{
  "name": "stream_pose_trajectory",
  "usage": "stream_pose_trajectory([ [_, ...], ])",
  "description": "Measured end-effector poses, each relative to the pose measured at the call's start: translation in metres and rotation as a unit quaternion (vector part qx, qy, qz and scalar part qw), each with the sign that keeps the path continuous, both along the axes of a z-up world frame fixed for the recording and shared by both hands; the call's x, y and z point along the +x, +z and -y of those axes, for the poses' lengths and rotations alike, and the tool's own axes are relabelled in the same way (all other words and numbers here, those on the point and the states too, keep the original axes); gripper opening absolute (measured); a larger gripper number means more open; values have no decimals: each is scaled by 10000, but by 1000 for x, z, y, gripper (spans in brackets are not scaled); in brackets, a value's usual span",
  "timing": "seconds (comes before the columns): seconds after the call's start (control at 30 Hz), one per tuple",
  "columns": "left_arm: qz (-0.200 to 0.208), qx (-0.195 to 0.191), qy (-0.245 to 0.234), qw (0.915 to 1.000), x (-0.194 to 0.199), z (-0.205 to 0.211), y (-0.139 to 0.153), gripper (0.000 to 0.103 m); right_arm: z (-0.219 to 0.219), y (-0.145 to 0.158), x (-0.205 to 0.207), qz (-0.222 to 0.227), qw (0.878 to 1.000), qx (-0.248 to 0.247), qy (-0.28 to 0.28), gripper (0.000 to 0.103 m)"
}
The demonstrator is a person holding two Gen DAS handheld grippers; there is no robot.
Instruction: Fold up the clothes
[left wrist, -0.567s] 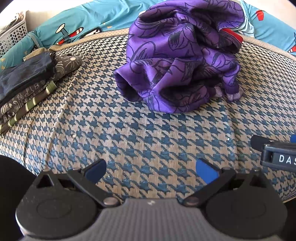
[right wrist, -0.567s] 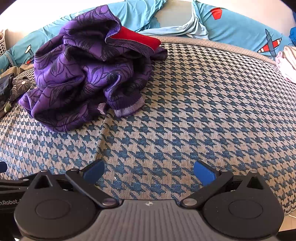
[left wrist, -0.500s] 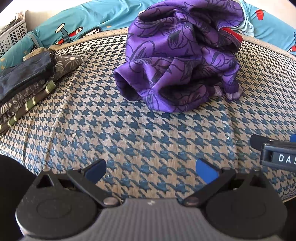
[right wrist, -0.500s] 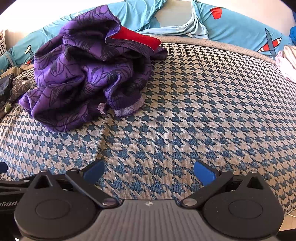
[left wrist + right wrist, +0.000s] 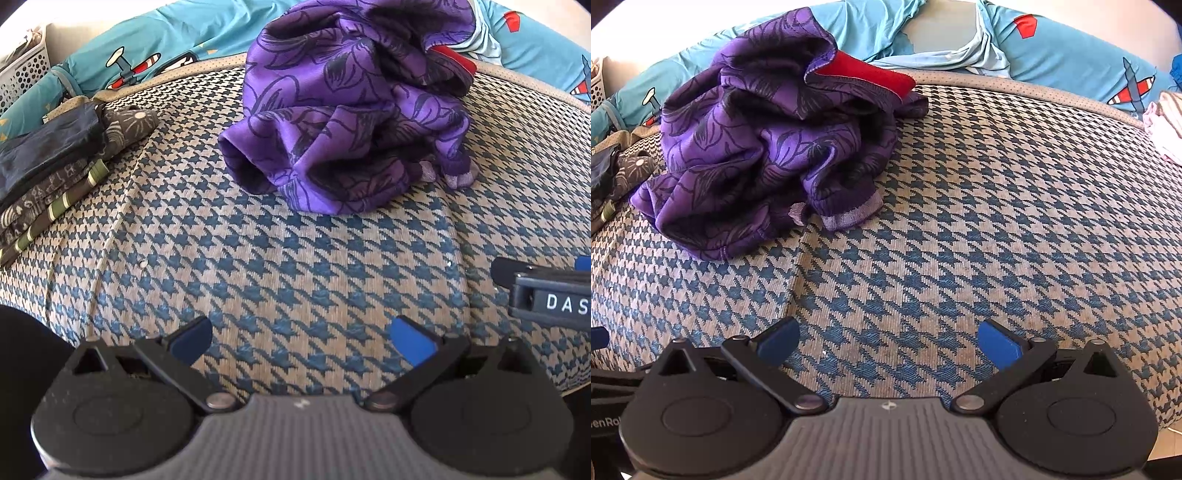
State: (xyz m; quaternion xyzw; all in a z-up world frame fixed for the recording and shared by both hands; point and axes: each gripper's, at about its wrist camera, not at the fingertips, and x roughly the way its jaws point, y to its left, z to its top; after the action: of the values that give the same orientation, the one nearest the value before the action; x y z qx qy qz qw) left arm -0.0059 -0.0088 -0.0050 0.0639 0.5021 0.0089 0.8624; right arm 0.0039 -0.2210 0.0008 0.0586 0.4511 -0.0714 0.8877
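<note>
A crumpled purple garment (image 5: 354,110) with a dark flower print and a red patch lies bunched on the houndstooth mat (image 5: 295,266). In the right wrist view the same garment (image 5: 768,155) sits at the upper left, its red patch (image 5: 864,74) on top. My left gripper (image 5: 301,339) hovers open over bare mat, well short of the garment. My right gripper (image 5: 888,341) is open too, with only mat between its blue pads. Part of the right gripper (image 5: 546,295) shows at the right edge of the left wrist view.
A stack of folded dark clothes (image 5: 48,166) lies at the left of the mat. A blue airplane-print sheet (image 5: 1071,59) runs behind the mat. A white perforated basket (image 5: 22,70) stands at the far left. Pale pink cloth (image 5: 1167,125) lies at the far right.
The left wrist view has crept slightly closer to the purple garment. The right gripper has stayed put. Both stay open.
</note>
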Motion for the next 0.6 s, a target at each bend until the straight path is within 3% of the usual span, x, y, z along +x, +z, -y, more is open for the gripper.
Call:
stream_pose_trajectory([
  [0.6,69,-33,-13,10000,-3,5,11,103,0,0,-2,-33,9998,-98,181,103],
])
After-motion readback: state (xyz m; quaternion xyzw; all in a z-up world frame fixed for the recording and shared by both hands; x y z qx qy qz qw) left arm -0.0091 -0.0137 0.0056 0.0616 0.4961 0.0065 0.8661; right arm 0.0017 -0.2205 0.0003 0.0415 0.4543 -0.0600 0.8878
